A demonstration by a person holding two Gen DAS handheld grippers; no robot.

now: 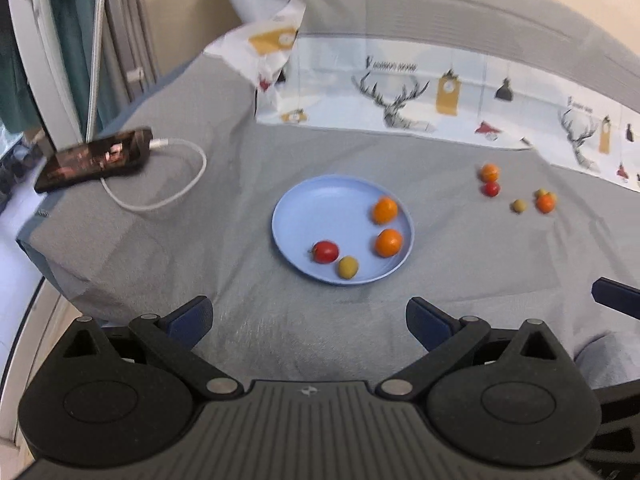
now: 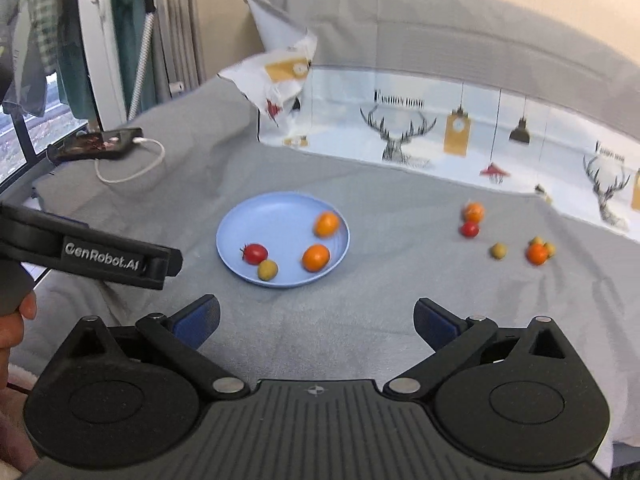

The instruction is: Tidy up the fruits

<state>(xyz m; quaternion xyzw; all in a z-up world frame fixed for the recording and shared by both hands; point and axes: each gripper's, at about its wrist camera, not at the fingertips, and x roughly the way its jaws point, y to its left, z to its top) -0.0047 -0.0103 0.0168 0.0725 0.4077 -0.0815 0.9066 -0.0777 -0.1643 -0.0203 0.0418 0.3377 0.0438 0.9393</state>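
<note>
A light blue plate [image 1: 296,208] [image 2: 256,216] lies on the grey cloth. It holds a red tomato [image 1: 325,252] [image 2: 255,253], a yellow-green fruit [image 1: 347,267] [image 2: 267,270] and two orange fruits [image 1: 385,210] [image 1: 388,243] [image 2: 326,224] [image 2: 315,257]. Several more small fruits lie loose on the cloth to the right [image 1: 490,172] [image 2: 537,254]. My left gripper [image 1: 308,320] hangs open well short of the plate, nothing between its fingers. My right gripper [image 2: 316,322] is also open and empty, near the plate's front edge.
A phone [image 1: 94,160] [image 2: 96,145] with a white cable [image 1: 176,196] lies at the cloth's far left edge. A printed deer-pattern cloth [image 1: 400,100] [image 2: 404,136] runs along the back. The left gripper's body [image 2: 92,252] and a hand [image 2: 16,320] show at the right wrist view's left.
</note>
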